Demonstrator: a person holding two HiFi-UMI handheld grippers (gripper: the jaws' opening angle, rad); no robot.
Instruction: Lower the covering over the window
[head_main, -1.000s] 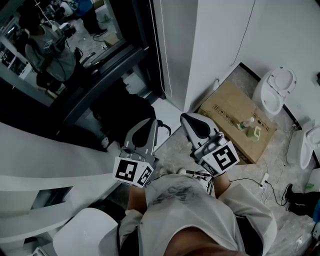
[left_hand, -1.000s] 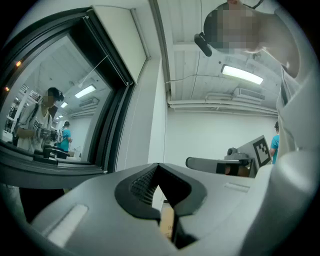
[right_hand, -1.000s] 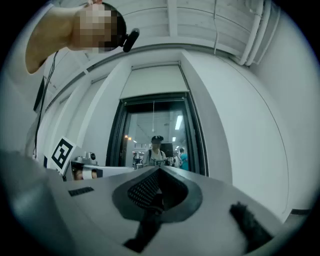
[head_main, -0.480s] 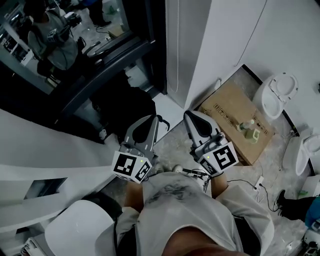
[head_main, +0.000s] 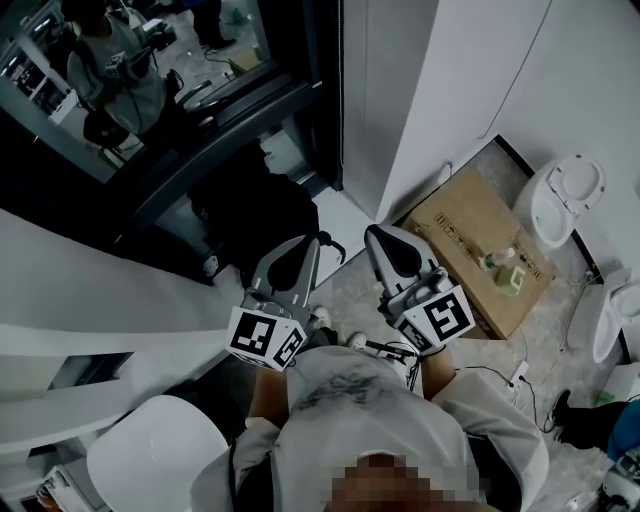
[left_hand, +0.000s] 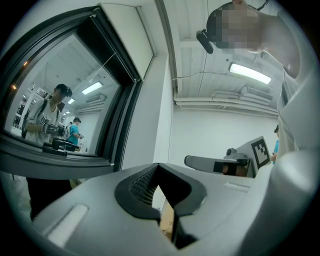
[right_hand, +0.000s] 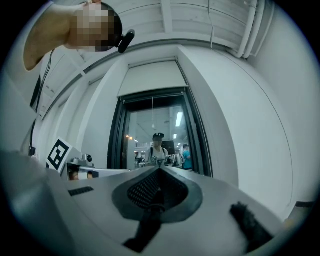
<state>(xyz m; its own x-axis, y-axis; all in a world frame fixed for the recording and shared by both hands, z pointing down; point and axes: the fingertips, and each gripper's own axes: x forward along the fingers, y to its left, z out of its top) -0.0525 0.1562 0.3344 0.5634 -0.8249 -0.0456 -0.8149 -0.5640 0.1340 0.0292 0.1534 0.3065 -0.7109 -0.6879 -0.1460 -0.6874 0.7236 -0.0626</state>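
we held the left gripper (head_main: 303, 248) and the right gripper (head_main: 383, 238) side by side facing the window (right_hand: 156, 135), each with its jaws pressed together on nothing. the blind (right_hand: 151, 78) sat drawn up at the window's top, above both grippers.

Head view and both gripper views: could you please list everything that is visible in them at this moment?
window: one, dark frame, in the wall ahead
covering: one, pale, rolled up above the window
people behind the glass: two, one in a light top, one in teal
cardboard box: one, brown, on the floor at right
small containers: two, greenish, on the box
toilets: two, white, on the floor beyond the box
rounded object: one, white, lower left of the head view; I cannot tell what it is
left claw: one, grey, shut and empty
right claw: one, grey, shut and empty, beside the left claw
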